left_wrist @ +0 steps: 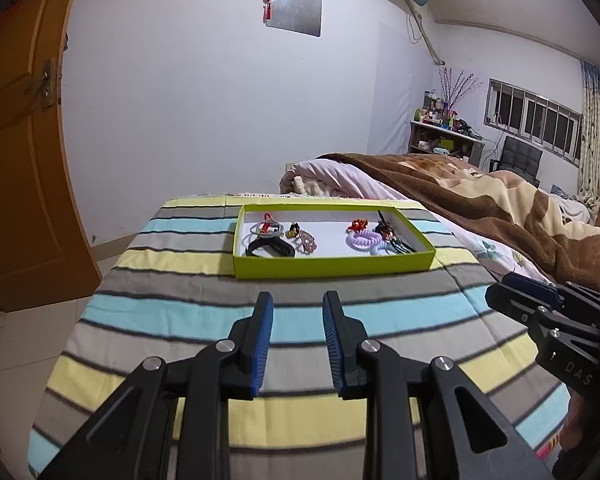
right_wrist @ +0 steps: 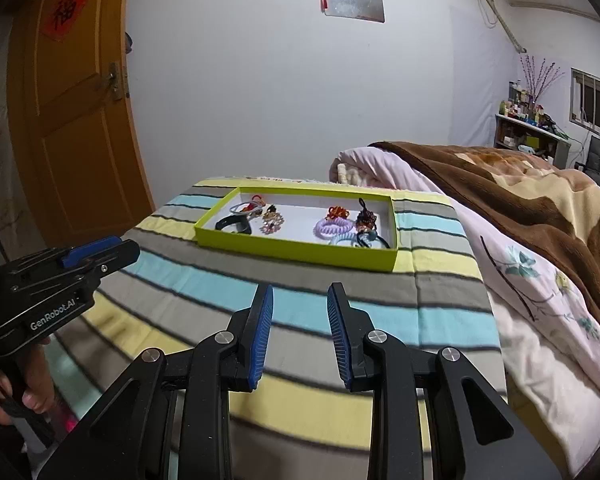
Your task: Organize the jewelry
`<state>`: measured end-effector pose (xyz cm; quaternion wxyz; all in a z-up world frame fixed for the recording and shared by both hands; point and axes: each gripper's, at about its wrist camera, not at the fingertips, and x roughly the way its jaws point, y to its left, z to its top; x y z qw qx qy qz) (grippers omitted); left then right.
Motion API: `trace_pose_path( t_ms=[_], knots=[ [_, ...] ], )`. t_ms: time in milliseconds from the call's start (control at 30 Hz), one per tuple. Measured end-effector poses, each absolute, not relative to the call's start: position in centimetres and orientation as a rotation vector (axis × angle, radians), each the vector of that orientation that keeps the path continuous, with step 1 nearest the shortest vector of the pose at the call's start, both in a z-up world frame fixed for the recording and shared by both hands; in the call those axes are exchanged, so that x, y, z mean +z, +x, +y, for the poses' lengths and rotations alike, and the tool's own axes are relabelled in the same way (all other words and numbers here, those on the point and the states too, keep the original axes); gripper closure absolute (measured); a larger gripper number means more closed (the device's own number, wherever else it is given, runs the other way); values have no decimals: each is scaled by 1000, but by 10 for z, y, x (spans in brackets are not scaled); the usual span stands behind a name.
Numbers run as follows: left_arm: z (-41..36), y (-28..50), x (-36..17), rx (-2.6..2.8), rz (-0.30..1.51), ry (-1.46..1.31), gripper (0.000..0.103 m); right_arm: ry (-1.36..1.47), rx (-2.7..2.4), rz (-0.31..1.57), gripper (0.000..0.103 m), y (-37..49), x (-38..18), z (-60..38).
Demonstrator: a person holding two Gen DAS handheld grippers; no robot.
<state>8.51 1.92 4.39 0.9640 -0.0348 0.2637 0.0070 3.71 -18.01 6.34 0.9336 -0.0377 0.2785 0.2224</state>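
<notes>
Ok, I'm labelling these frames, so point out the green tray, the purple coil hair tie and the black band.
green tray (left_wrist: 332, 266), left wrist view, near wall.
purple coil hair tie (right_wrist: 332, 227), right wrist view, top of the coil.
black band (left_wrist: 274, 251), left wrist view, near curve.

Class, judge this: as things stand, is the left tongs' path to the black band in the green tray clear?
Probably yes: the left tongs are open and empty, only bare striped cloth lies before the tray, and the black band lies near its front wall.
</notes>
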Motion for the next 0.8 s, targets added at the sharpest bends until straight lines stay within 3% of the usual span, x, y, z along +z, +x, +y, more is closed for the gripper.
trace_pose_path(
  t_ms=[800],
  knots=[
    [16, 21, 21, 66, 558, -90, 76, -97, 405, 548, 74, -27, 53, -193]
  ],
)
